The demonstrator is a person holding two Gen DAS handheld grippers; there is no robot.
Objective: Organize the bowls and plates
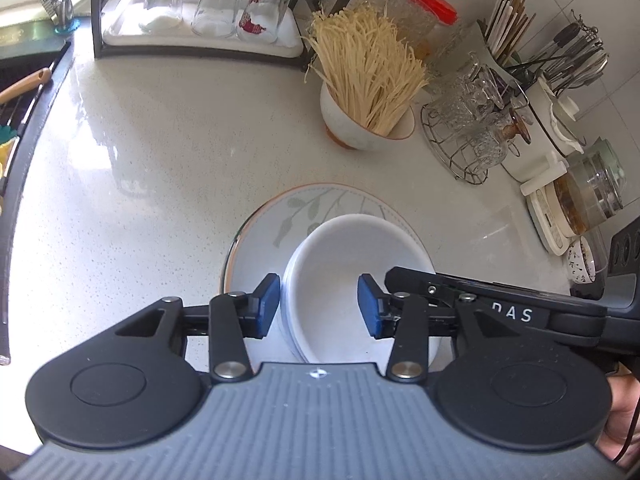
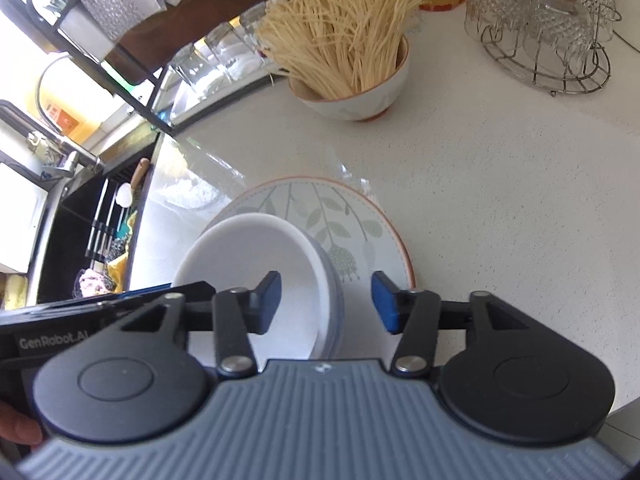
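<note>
White bowls [image 1: 340, 272] sit — apparently unpinched — between both grippers' parted jaws.

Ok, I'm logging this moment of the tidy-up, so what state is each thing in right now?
white bowls: nested stack, upright, resting on the plate.
leaf-pattern plate: flat on the counter, under the bowls.
left gripper: open, straddling the stack's left rim, pads not pressing.
right gripper: open, straddling the stack's right rim.
noodle bowl: upright, full of dry noodles.
drinking glasses: upside down on the rack tray.
</note>
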